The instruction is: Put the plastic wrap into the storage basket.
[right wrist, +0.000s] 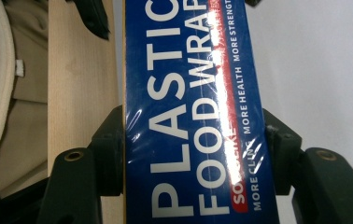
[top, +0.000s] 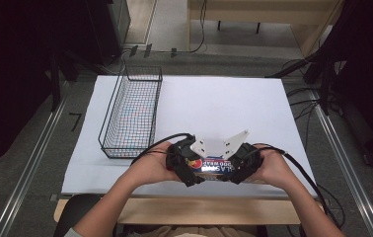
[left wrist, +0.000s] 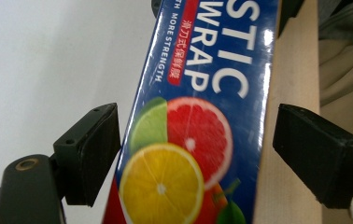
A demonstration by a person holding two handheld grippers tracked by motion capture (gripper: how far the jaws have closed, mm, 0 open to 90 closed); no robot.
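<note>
A long blue plastic food wrap box [top: 216, 166] lies along the table's near edge, between both grippers. In the left gripper view its fruit-printed end [left wrist: 191, 140] runs between the jaws. My left gripper [top: 188, 168] is open around that end, with one jaw close to the box's side and the other standing well off it. My right gripper [top: 240, 168] is shut on the other end. In the right gripper view both jaws press against the long sides of the box [right wrist: 188, 116].
A black wire basket [top: 130, 111] stands on the white tabletop [top: 224, 103] at the left, ahead of my left gripper. The wooden front edge of the table [right wrist: 81, 70] runs right beside the box. The person's lap lies just beyond it.
</note>
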